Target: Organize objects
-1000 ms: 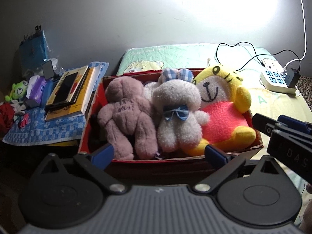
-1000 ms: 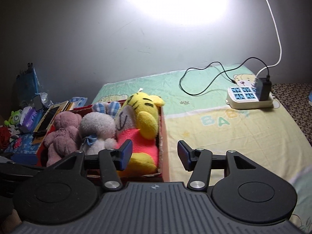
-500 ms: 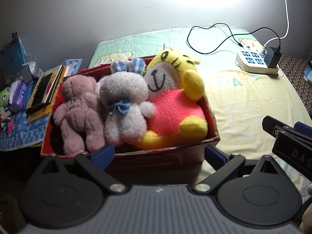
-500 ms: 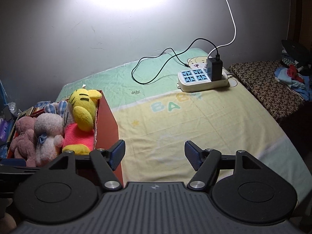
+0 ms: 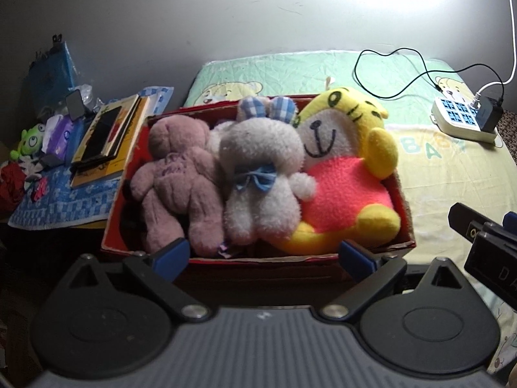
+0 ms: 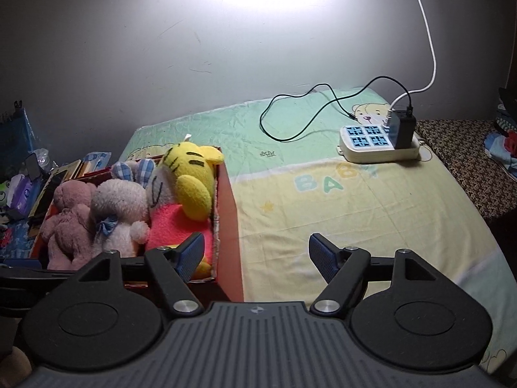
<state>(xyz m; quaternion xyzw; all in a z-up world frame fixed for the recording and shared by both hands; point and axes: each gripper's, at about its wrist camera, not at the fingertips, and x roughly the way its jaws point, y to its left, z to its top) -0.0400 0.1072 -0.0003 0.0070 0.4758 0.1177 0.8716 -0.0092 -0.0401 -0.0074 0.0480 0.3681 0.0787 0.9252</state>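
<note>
A red box (image 5: 404, 200) sits at the left edge of the bed and holds three plush toys side by side. They are a pink bear (image 5: 177, 174), a white rabbit (image 5: 261, 187) with a blue bow, and a yellow tiger (image 5: 349, 187) in a pink shirt. My left gripper (image 5: 262, 253) is open over the box's near wall, with nothing held. My right gripper (image 6: 257, 252) hovers by the box's right wall (image 6: 229, 242). Its jaws are opening with nothing between them. The tiger (image 6: 190, 177) lies just left of it.
A white power strip (image 6: 378, 145) with a black charger and cables lies at the far right of the bedsheet (image 6: 355, 213). Left of the box are stacked books (image 5: 106, 135), a blue checked cloth (image 5: 58, 200) and small toys. A brown patterned surface (image 6: 468, 161) borders the bed on the right.
The right gripper's jaws have spread wider. Its view swung right, away from the box, then partly back. The left view also drifted and has come back onto the box.
</note>
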